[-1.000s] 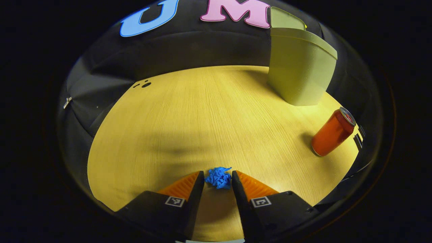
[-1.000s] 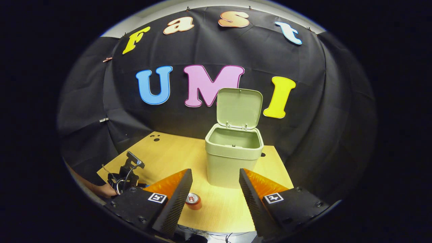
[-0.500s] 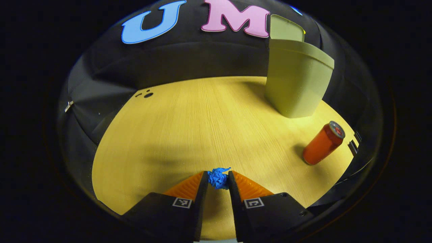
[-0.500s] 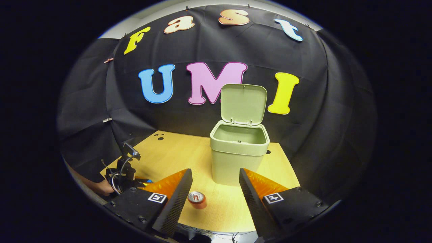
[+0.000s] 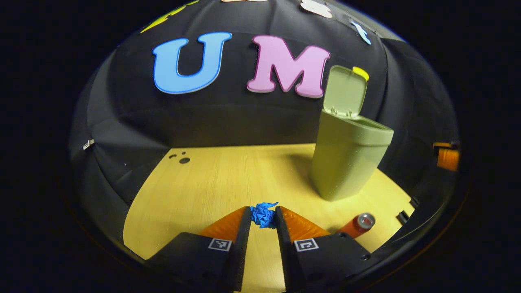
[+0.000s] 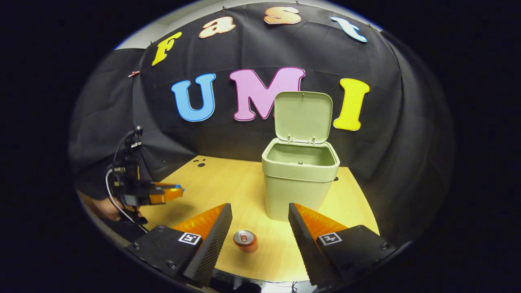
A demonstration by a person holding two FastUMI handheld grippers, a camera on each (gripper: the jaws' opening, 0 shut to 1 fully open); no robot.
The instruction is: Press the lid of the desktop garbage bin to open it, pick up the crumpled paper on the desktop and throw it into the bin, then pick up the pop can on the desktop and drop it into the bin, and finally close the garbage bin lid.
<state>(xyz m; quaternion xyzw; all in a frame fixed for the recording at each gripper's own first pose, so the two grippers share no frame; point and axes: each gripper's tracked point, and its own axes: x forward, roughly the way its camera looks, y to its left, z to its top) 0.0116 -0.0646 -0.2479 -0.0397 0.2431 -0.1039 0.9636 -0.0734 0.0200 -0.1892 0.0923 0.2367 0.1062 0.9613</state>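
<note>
Left gripper view: crinkly paper wad (image 5: 263,215) between ribbed fingers (image 5: 244,221)

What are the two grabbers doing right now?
Left gripper: shut on the crumpled paper, lifted off the table.
Right gripper: open, holding nothing, above the pop can.

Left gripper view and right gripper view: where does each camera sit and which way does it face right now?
Left gripper view: rides the left gripper, above the table, facing the wall; its fingers clamp the paper; bin at right.
Right gripper view: rides the right gripper, open above the can, facing the bin with its lid up; the left gripper and a hand at left.
Shared: bin, lid, can, table.
</note>
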